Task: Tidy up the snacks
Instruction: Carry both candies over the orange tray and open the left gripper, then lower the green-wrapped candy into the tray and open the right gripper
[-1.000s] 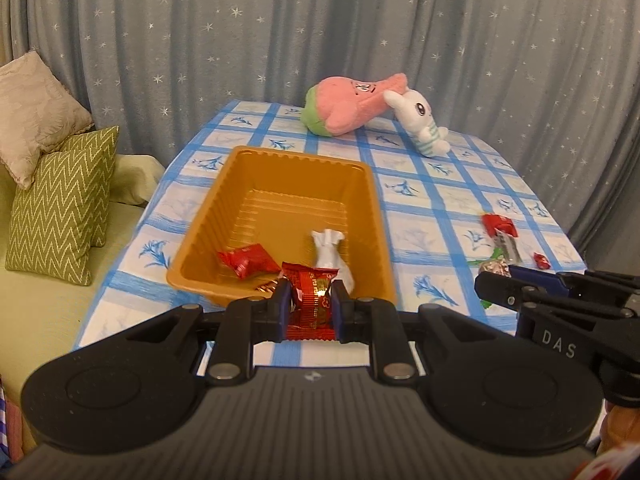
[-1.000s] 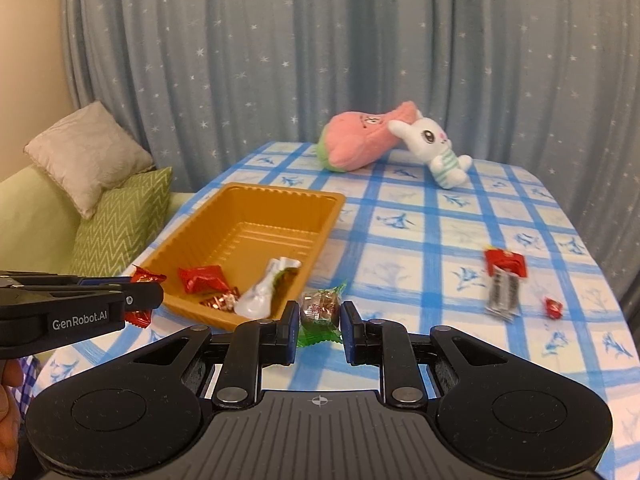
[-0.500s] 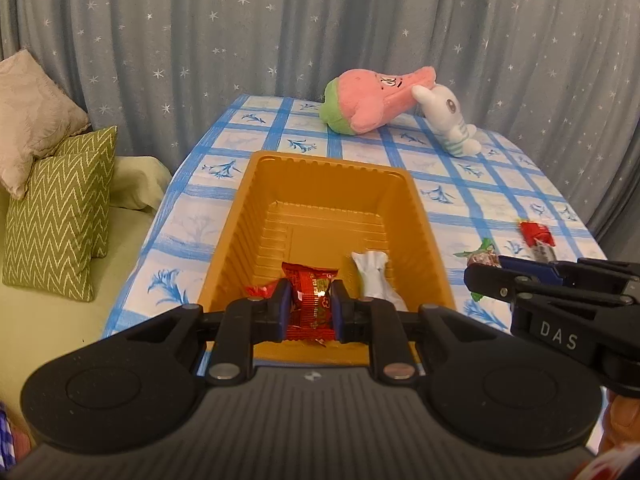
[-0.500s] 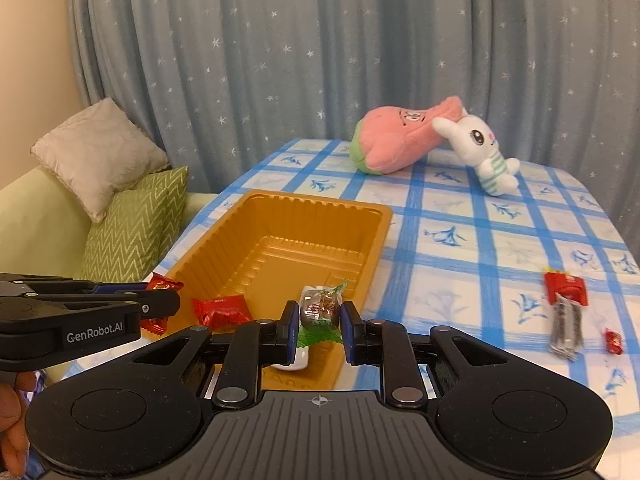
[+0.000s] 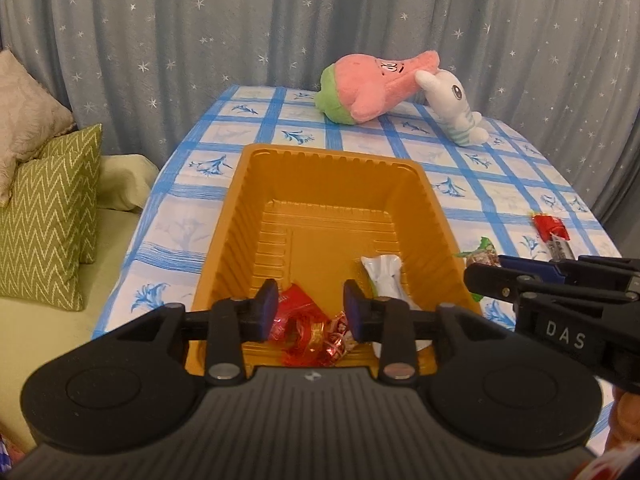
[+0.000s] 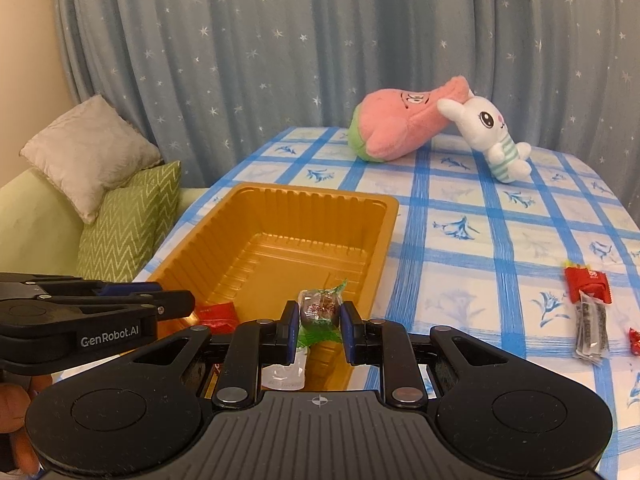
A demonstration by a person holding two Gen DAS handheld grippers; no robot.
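Note:
An orange tray (image 5: 328, 156) sits on the blue-checked tablecloth. My left gripper (image 5: 311, 312) hangs over its near end with jaws opening. A crinkled red snack (image 5: 308, 332) lies in the tray just below them, free of the pads, among other red wrappers and beside a white packet (image 5: 384, 276). My right gripper (image 6: 319, 316) is shut on a brown candy in a green wrapper (image 6: 320, 306), held above the tray's (image 6: 304, 194) near right corner. The left gripper (image 6: 188, 302) shows at the left edge of the right wrist view.
On the cloth to the right lie a red packet (image 6: 588, 284), a dark bar (image 6: 590, 328) and a small red candy (image 6: 634, 340). A pink plush (image 6: 404, 128) and a white bunny (image 6: 492, 136) rest at the far end. Cushions (image 5: 48, 208) sit on a sofa left of the table.
Both grippers have moved forward and down over the tray. The left jaws have parted and the red snack has dropped from them into the tray. The right still grips its candy.

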